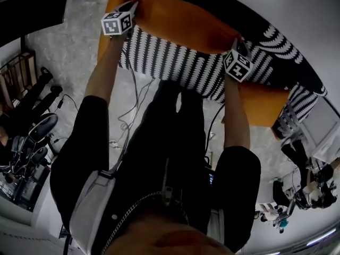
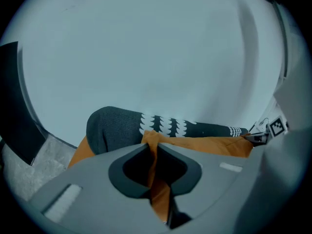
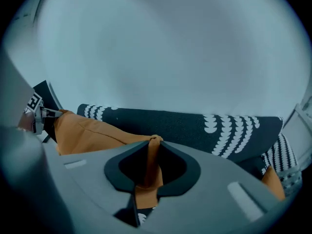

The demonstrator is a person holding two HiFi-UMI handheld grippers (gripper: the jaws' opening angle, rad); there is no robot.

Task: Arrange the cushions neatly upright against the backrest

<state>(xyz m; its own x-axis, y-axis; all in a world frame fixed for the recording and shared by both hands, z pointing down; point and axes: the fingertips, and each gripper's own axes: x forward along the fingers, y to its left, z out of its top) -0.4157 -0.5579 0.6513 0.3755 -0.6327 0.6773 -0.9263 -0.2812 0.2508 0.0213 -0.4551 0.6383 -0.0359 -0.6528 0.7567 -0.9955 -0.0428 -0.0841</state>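
Observation:
I hold an orange cushion (image 1: 180,23) by its two ends above the sofa. My left gripper (image 1: 133,7) is shut on the cushion's left corner, with orange fabric (image 2: 155,147) pinched between its jaws. At the other end my right gripper (image 1: 237,42) is shut on the right corner, where a fold of the cushion (image 3: 153,147) stands between the jaws. The cushion hangs in front of the dark backrest (image 3: 195,123) with white scallop print. A second orange cushion (image 1: 263,105) lies on the striped seat (image 1: 175,62) at the right.
More orange fabric (image 1: 106,31) shows at the sofa's left end. A plain pale wall (image 2: 146,48) rises behind the backrest. Cables (image 1: 133,110) trail over the grey floor by my legs. Dark gear (image 1: 26,142) stands at the left and more equipment (image 1: 308,185) at the right.

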